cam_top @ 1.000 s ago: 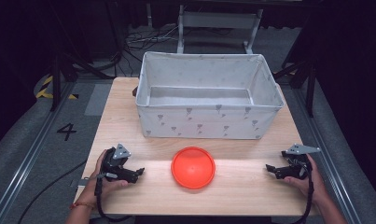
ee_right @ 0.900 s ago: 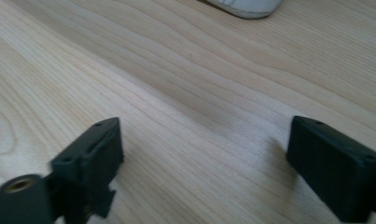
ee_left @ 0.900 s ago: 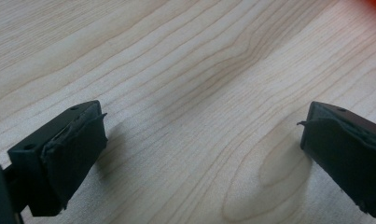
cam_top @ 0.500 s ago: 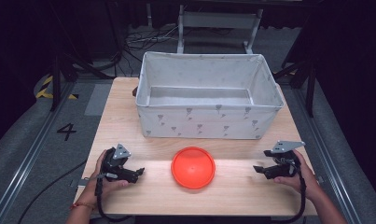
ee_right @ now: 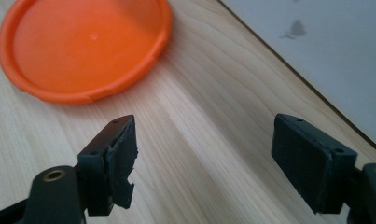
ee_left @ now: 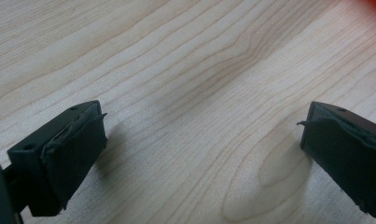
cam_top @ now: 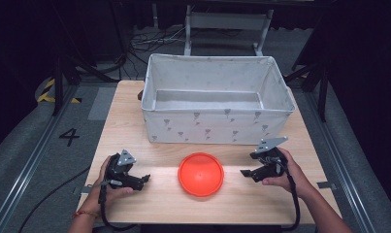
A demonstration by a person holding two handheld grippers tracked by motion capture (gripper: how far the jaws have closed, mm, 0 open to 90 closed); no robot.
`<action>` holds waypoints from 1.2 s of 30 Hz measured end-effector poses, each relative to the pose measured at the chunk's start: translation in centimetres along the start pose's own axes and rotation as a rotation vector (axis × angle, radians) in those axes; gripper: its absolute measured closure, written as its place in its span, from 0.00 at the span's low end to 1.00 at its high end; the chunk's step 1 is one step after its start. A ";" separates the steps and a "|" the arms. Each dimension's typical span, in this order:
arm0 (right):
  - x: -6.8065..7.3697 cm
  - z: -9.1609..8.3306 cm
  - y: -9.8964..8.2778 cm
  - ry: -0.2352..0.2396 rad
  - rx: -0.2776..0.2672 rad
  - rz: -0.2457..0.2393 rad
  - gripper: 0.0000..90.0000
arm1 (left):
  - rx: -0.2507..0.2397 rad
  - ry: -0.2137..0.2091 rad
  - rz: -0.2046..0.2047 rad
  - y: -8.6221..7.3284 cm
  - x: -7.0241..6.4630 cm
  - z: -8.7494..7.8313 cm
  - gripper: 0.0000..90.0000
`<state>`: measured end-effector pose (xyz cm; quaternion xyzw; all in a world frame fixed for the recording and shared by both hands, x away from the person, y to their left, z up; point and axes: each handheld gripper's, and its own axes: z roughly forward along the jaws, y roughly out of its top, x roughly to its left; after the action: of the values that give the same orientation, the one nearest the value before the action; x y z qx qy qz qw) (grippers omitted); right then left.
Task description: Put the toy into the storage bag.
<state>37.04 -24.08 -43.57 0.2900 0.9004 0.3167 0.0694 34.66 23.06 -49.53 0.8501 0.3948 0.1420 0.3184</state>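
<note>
High view: your left gripper (cam_top: 143,179) rests low on the wooden counter (cam_top: 135,121) at its near left, with your left hand (cam_top: 108,179) wrapped around its body. Your right gripper (cam_top: 245,172) sits at the near right, held in your right hand (cam_top: 283,170), its fingers aimed toward the orange plate (cam_top: 201,174). The plate lies flat at the near centre, between the two grippers and apart from both. Behind it stands a white fabric bin (cam_top: 215,127) with a small grey print; its interior appears empty, though the near wall hides part of the floor.

Left gripper view: the fingers (ee_left: 69,149) stand wide apart over bare wood grain, holding nothing.

Right gripper view: the fingers (ee_right: 113,158) are likewise spread wide and empty, with the plate's rim just ahead and the bin wall at upper right.
</note>
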 end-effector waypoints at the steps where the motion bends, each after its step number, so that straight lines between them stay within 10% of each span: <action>1: 0.0 0.0 0.0 0.000 0.000 0.000 0.25 | 0.000 0.000 0.000 0.0 0.0 0.0 0.01; 14: 3.4 4.4 5.6 0.126 0.097 -0.099 0.25 | 0.000 0.000 0.000 0.0 0.0 0.0 0.01; 36: 3.6 10.2 7.0 0.098 0.243 -0.112 0.14 | -0.001 -0.002 0.003 0.0 0.0 0.0 0.00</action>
<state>40.57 -12.17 -47.10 0.2299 0.9492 0.2148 0.0074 34.71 23.07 -49.54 0.8506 0.3933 0.1416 0.3190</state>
